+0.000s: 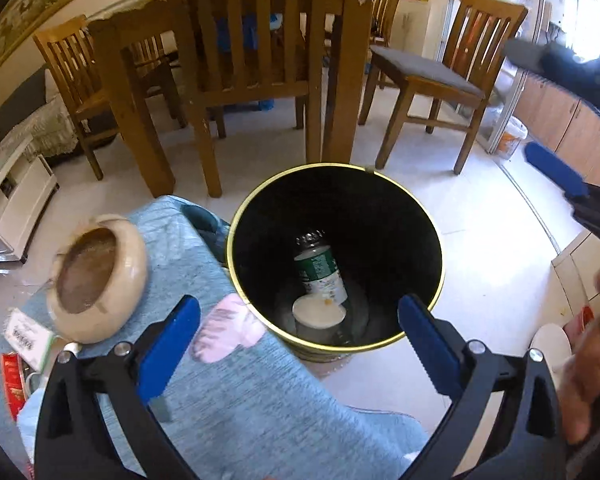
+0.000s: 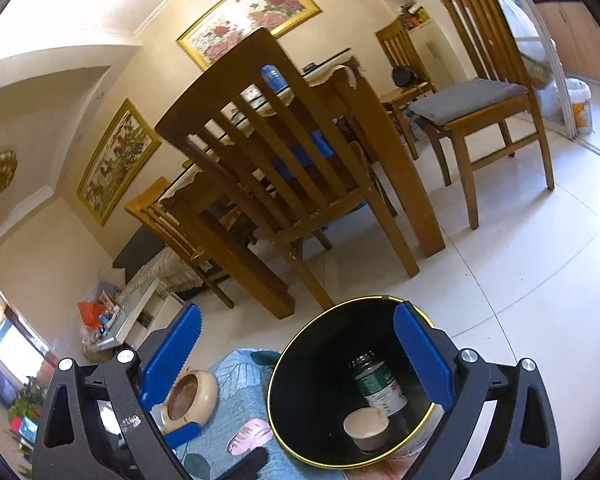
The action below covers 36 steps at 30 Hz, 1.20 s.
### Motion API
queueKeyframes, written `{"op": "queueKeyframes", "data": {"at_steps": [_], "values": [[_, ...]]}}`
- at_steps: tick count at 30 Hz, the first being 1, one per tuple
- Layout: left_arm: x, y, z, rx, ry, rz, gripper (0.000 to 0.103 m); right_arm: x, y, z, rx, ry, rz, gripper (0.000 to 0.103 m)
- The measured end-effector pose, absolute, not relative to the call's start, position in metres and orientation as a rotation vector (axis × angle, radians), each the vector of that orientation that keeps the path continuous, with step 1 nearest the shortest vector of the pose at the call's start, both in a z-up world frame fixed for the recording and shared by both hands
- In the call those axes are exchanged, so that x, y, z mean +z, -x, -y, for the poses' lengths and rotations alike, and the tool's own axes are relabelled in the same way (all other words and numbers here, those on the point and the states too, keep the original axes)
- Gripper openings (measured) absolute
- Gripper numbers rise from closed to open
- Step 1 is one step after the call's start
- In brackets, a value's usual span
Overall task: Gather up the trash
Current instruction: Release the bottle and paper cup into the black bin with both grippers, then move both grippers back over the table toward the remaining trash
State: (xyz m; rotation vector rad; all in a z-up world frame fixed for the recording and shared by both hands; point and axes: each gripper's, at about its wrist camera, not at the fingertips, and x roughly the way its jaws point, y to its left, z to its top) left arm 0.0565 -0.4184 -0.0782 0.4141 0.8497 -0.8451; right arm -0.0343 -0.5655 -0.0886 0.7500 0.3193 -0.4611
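From my left hand's view, at nine o'clock a beige ashtray (image 1: 96,278) sits on the counter (image 1: 260,392), which wears a blue cloth with a pink flower print. My left fingers (image 1: 298,350) stand wide apart with nothing between them; the left blue pad hangs over the cloth, the right one over the near rim of the bin.

At the centre stands the black bin (image 1: 400,216) with its gold rim, on the tiled floor (image 1: 460,208) just beside the counter's edge. Down in it lie the trash: a bottle (image 1: 320,268) with a green and white label, on its side with the neck toward twelve o'clock, and a white paper cup (image 1: 319,312) at six o'clock of the bottle, touching it (I cannot tell whether the cup stands or leans).

At twelve o'clock wooden chairs (image 1: 256,40) crowd a dining table; at two o'clock another chair carries a grey cushion.

At three o'clock my right fingers (image 1: 540,108) show at the frame's edge, one dark pad above and one blue pad below, well apart with nothing gripped. A hand (image 1: 588,360) appears at four o'clock.

From my right hand's view the same holds: the fingers (image 2: 296,356) spread wide and empty above the ashtray (image 2: 190,398) and the bin (image 2: 312,380), with bottle (image 2: 378,390) and cup (image 2: 366,426) inside.
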Motion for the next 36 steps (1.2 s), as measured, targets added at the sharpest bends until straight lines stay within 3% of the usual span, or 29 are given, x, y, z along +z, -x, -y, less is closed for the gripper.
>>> {"op": "queueKeyframes", "data": {"at_steps": [21, 36], "values": [[-0.042, -0.060, 0.133, -0.260, -0.216, -0.759, 0.100, -0.087, -0.047, 0.385, -0.196, -0.405, -0.543, 0.099], [-0.029, -0.048, 0.086, -0.156, -0.194, -0.714, 0.100, -0.094, -0.049, 0.290, -0.050, -0.275, -0.586, 0.099]]}}
